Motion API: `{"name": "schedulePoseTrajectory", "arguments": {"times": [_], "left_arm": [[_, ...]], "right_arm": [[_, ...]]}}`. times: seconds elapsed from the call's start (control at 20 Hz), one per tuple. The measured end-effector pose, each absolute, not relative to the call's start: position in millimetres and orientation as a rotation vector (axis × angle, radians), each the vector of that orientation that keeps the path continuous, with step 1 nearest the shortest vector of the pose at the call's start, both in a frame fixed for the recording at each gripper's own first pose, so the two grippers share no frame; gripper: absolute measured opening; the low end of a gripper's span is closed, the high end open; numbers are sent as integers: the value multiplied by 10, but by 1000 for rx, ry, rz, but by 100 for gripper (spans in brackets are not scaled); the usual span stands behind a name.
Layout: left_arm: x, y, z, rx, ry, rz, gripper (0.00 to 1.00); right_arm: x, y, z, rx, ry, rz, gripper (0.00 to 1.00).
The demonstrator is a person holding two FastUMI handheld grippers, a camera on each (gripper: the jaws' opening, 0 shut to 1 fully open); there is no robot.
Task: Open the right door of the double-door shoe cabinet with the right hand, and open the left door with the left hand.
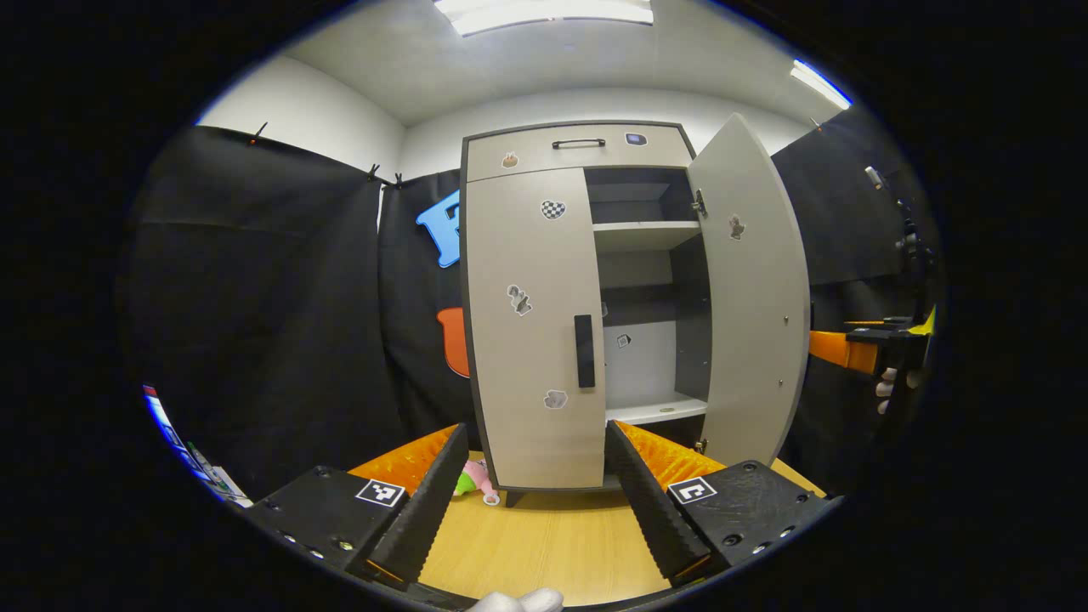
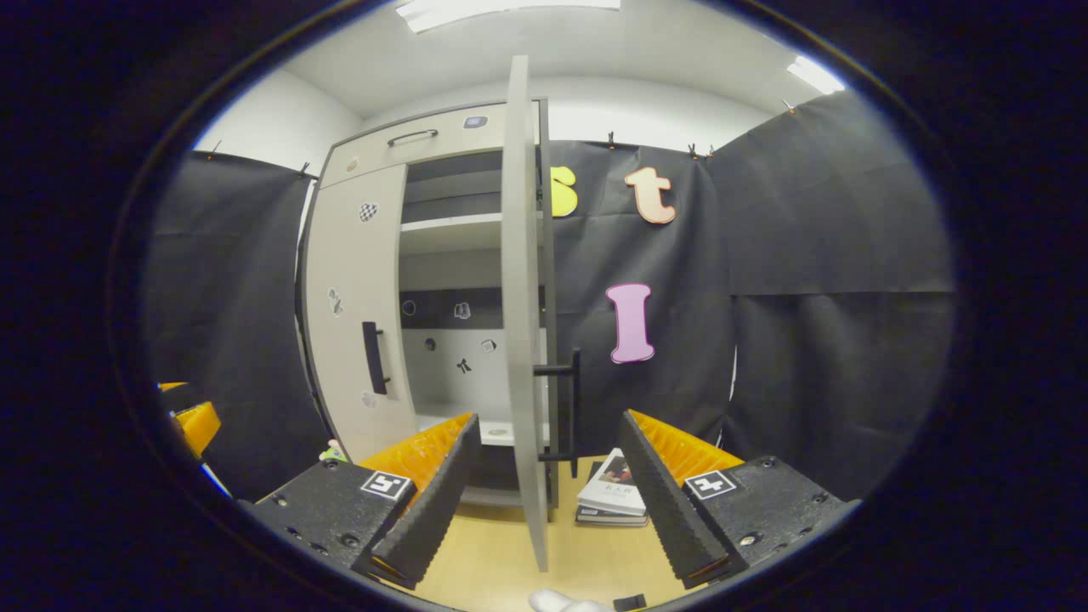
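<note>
Now left gripper (image 1: 527,501) spread wide, holding nothing, hovering low over wooden table (image 1: 544,544), aimed at closed left door (image 1: 531,327). Right gripper (image 2: 544,501) also spread, empty, facing edge of open right door (image 2: 520,306); right door handle (image 2: 568,406) just beyond, not touched. My read: 1 of 2 doors done. Next: move left gripper forward, raise to left door handle (image 1: 584,350), straddle bar with both fingers, pinch, pull along hinge arc. Shoe cabinet (image 1: 578,144) stands at table's far end.
</note>
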State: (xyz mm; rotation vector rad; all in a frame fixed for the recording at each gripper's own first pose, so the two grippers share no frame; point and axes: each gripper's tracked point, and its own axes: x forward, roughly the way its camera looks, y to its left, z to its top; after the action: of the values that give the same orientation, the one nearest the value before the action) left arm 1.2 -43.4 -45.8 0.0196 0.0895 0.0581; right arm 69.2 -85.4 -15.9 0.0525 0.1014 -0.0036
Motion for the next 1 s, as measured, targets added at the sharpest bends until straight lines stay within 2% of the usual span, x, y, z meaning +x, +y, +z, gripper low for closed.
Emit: {"name": "schedulePoseTrajectory", "arguments": {"times": [0.35,0.55,0.9,1.0], "left_arm": [[386,-243,-645,12,99,-3,96],[666,-264,-658,-10,82,-42,96],[1527,-601,-495,-48,33,-117,96],[1793,-696,-436,-51,15,-123,100]], "right_arm": [[299,-183,-512,51,148,6,100],[232,-139,-521,62,157,-23,99],[130,-283,-353,38,126,-106,100],[95,-356,-334,34,121,-132,100]]}}
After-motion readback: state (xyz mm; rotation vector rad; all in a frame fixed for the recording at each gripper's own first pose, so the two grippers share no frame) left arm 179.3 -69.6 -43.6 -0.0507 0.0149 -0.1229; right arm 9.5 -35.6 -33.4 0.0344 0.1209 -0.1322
